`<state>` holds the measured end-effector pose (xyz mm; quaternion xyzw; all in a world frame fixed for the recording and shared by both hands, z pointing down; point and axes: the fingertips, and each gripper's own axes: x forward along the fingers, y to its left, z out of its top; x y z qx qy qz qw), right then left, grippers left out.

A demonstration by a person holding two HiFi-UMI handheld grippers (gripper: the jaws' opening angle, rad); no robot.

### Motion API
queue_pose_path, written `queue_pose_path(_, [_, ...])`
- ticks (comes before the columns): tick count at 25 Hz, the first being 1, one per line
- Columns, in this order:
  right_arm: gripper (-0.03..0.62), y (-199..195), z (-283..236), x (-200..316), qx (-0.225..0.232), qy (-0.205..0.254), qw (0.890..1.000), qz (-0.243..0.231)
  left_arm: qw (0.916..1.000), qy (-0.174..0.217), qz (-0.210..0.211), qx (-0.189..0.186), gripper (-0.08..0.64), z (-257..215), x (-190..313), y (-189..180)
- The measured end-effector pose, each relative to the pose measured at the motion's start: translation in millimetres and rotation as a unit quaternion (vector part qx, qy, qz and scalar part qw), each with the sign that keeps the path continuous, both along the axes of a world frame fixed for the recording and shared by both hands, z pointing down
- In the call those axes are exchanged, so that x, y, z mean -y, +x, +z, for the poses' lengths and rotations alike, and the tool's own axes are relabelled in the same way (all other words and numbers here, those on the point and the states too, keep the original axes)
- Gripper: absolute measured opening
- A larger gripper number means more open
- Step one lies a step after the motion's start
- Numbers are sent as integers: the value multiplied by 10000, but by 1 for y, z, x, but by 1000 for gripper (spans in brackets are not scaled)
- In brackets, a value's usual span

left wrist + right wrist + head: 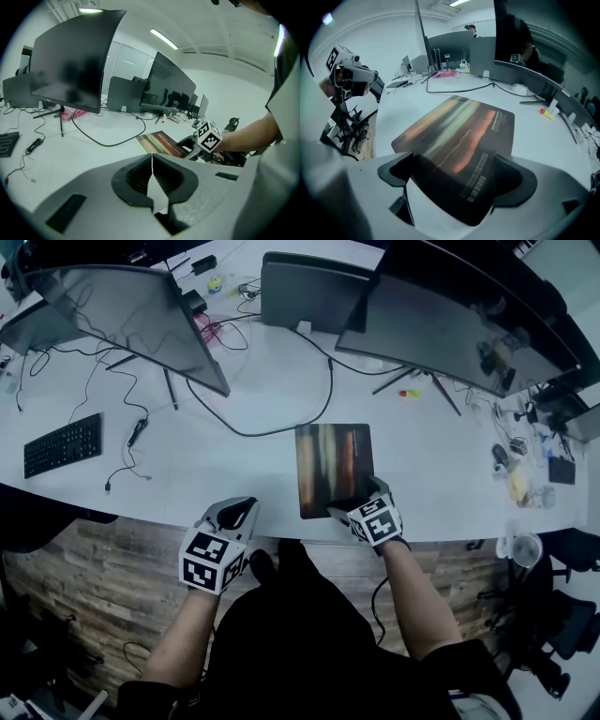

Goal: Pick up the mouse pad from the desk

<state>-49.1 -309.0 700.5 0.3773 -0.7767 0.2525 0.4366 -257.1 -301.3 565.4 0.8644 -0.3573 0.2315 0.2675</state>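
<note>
The mouse pad (333, 465) is a dark rectangle with orange and pale streaks, lying flat on the white desk (225, 465) near its front edge. My right gripper (361, 500) sits at the pad's near right corner. In the right gripper view its jaws stand wide apart (454, 176) with that corner of the pad (459, 136) between them, still flat on the desk. My left gripper (234, 512) hovers over the desk's front edge, left of the pad, with its jaws (152, 176) shut on nothing. The left gripper view also shows the pad (159, 142) and the right gripper (190, 144).
Two large curved monitors (131, 315) (459, 315) stand at the back with a smaller screen (309, 292) between them. A black cable (253, 430) loops just behind the pad. A keyboard (62, 443) lies far left. Small clutter (520, 470) and a cup (527, 549) sit at the right.
</note>
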Motion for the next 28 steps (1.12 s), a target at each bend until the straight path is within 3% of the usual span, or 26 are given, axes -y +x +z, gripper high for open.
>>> queue_pose_path(8, [459,-6,-4,-6,-60,97,9999,-11,9999,-77,77,-24,14,6,-10,1])
queue_pose_path(15, [462,9,-1,-10,-46,-79,9998,202,9998,-81,176,-14,14,6,-12,4])
queue_pose_path(20, [452,2,-3,-11,-80,57,10000,17,9997,-68,238,-32,14,6,-12,8])
queue_pose_path(24, [306,-12,-8,-20,-40,98,9997,-233,9996,-52,263,-50,14,5,-15,8])
queue_pose_path(28, [149,-21,-11,-22,85,135,9997,-186,9997,4,224,-67,14,0,-18,5])
